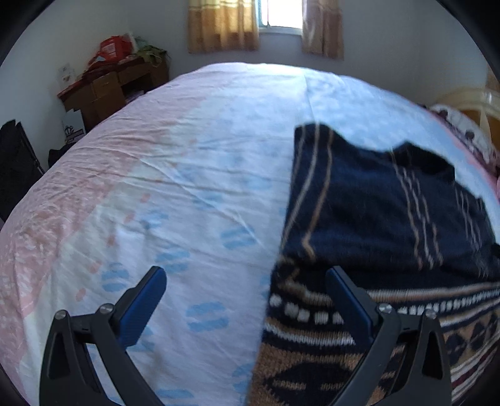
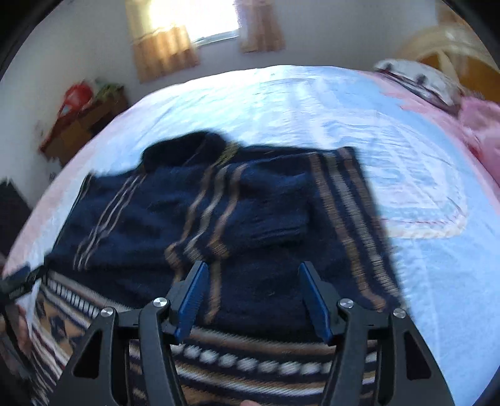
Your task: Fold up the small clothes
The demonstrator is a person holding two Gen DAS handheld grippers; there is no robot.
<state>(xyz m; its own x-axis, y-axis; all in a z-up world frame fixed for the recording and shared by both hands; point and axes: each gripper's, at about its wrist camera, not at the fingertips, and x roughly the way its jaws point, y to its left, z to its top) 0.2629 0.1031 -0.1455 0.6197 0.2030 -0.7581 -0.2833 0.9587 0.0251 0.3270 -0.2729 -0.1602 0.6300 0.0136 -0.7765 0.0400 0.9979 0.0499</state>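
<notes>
A navy knitted sweater (image 1: 375,218) with tan stripes and a patterned tan-and-white hem lies on the bed, its sleeves folded in over the body. In the right wrist view the sweater (image 2: 256,203) fills the middle. My left gripper (image 1: 247,278) is open and empty, just above the sweater's left edge near the hem; one finger is over the sheet, the other over the knit. My right gripper (image 2: 251,271) is open and empty above the sweater's lower body, near the hem band.
The bed sheet (image 1: 187,156) is pale with pink and blue prints. A wooden desk (image 1: 115,84) with red bags stands at the far left wall. A window with tan curtains (image 1: 222,28) is behind. Pillows (image 2: 418,81) and a pink blanket (image 2: 481,125) lie at the right.
</notes>
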